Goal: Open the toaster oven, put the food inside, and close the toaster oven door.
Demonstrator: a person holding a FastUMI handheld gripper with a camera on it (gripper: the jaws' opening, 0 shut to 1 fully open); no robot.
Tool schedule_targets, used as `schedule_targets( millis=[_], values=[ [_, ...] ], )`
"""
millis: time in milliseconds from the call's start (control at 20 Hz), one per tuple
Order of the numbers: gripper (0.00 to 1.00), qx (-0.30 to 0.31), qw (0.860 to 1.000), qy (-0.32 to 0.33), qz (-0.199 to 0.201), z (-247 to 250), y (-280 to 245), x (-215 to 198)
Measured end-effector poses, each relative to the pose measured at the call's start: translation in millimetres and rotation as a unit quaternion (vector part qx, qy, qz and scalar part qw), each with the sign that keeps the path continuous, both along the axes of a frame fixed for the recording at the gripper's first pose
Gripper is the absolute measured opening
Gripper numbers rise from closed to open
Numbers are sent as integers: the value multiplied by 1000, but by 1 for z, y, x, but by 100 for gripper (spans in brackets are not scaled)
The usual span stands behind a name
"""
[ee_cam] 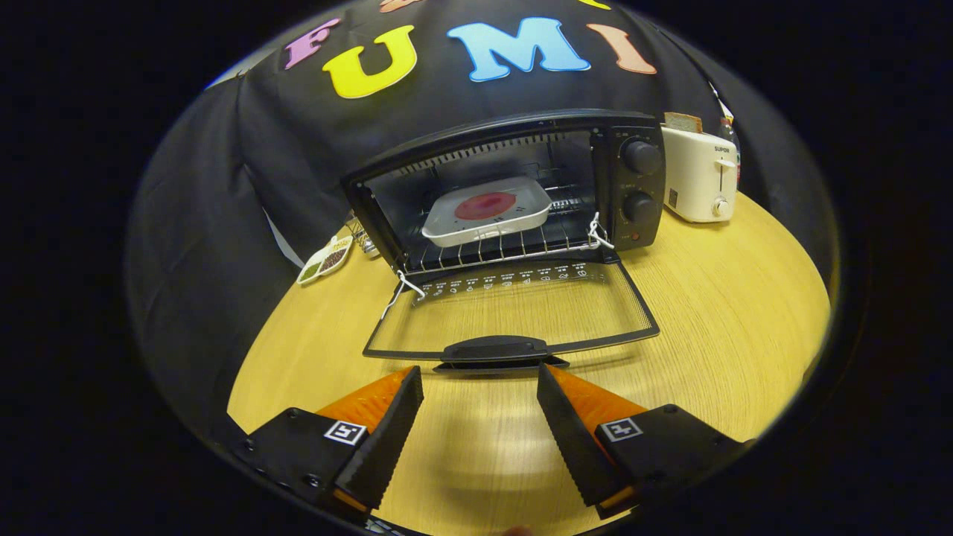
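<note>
The round pale-wood worktop (707,313) spreads out beneath and ahead of the claw (480,380). Beyond the fingers sits the black toaster oven (625,186), its glass door (514,313) folded flat on the worktop, the door's handle (495,348) just ahead of the fingertips. Inside, on the wire rack, rests a white square tray (521,205) carrying a round red piece of food (485,205). Further off, beside the oven, stands a cream toaster (696,175). The claw is spread wide, gripping nothing.
</note>
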State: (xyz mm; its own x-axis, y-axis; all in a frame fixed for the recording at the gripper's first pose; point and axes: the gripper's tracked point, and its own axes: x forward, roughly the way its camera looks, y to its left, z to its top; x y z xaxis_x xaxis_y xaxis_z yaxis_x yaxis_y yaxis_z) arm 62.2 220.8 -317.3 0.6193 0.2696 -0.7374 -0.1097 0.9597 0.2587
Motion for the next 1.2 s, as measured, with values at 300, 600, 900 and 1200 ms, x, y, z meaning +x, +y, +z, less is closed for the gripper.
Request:
schedule_targets(
  millis=[300,600,900,1200],
  values=[
    [98,-63,997,36,18,-30,-1,-7],
    [98,-104,994,40,4,-43,-6,6],
    [95,-115,993,37,-13,-41,-8,9],
    [95,-110,994,4,-22,-15,-7,8]
  ],
)
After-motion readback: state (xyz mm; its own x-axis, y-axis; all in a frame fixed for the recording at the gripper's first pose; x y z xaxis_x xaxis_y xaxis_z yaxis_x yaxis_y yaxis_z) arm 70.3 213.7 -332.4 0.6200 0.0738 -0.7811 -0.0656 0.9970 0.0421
